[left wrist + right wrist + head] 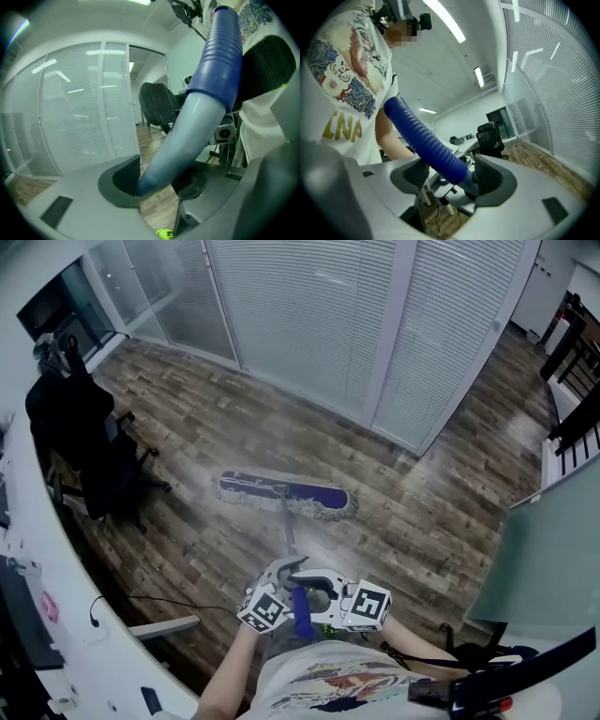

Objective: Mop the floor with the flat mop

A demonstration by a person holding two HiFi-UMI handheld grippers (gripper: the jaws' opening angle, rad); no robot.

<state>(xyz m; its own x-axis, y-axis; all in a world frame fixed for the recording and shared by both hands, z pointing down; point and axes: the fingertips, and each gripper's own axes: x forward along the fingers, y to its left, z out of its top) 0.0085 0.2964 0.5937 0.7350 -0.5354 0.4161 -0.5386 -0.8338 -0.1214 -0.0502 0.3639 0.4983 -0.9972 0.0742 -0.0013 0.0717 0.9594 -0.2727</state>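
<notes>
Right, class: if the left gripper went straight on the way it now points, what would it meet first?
The mop handle, already between the left gripper's jaws, comes first. Past it the line seems to lead to the black office chair, though depth is unclear.

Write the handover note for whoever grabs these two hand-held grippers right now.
Left hand-held gripper: shut on the mop handle, on its pale pole.
Right hand-held gripper: shut on the blue ribbed grip of that handle.
Flat mop head: lying on the wood floor ahead, near the glass wall; office chair to its left.
Done: mop gripped and down on the floor; how much is already mopped cannot be told.
Left: mop the open floor.
</notes>
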